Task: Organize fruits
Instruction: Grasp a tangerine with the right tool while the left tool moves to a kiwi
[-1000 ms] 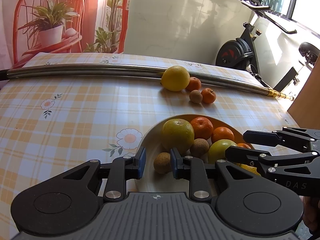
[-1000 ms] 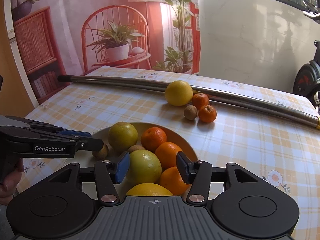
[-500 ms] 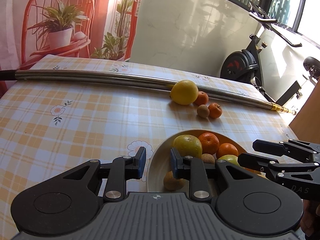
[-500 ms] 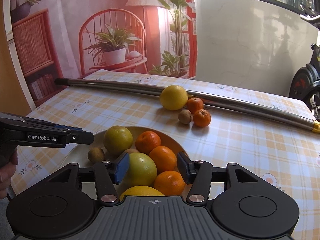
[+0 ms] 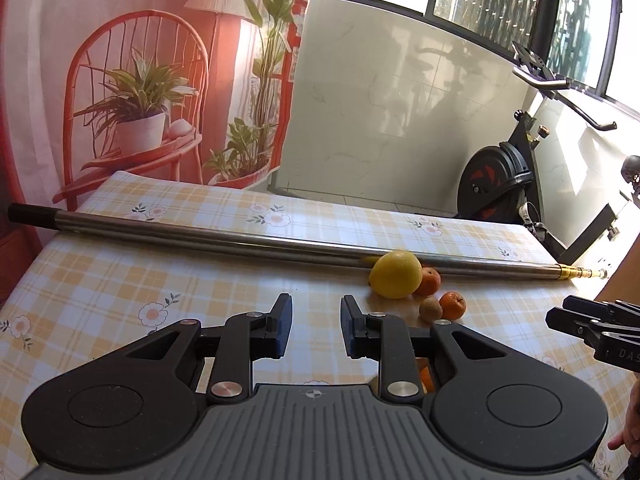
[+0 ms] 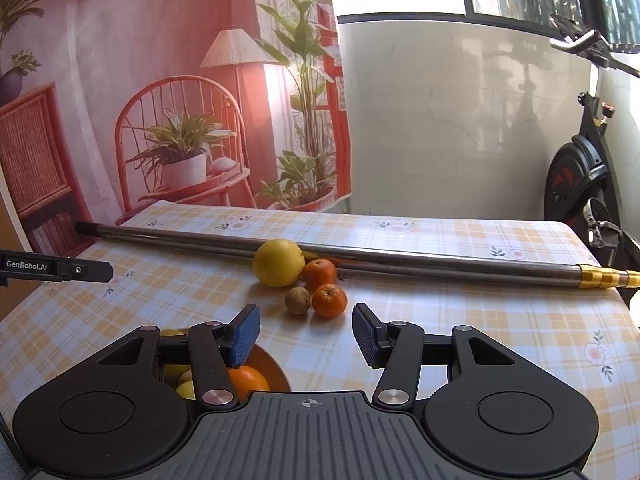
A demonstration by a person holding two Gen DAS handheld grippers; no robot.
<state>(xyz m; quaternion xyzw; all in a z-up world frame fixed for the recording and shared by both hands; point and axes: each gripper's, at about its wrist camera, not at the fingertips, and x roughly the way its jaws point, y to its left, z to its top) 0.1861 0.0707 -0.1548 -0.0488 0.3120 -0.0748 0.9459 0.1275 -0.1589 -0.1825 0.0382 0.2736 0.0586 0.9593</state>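
- Two wrist views look across a checked desk [image 6: 480,340] with fruit on it; the job is partly done.
- Done, by my reading: a bowl [image 6: 276,368] at the lower left of the right view already holds fruit. One orange [image 6: 248,382] shows, along with slivers of yellow-green fruit behind the claw frame. The total in the bowl cannot be counted.
- Left to do, by my reading: four fruits lie loose on the desk at the centre of the right view, well apart from the bowl.
- Count of loose fruit: one lemon [image 6: 279,263], two tangerines [image 6: 319,274] and one small brown fruit [image 6: 297,300]. The lemon and the far tangerine touch each other.
- One long metal pole [image 6: 400,262] runs across the desk just behind the lemon.
- The left claw [image 5: 316,304] is narrow, with only a slim gap between its pads, and it holds nothing. It hangs above bare desk, with the loose fruit to its right in that view.
- The right claw [image 6: 306,312] is moderately wide and empty. It points at the brown fruit and the near tangerine, which lie just beyond its tips without touching them.
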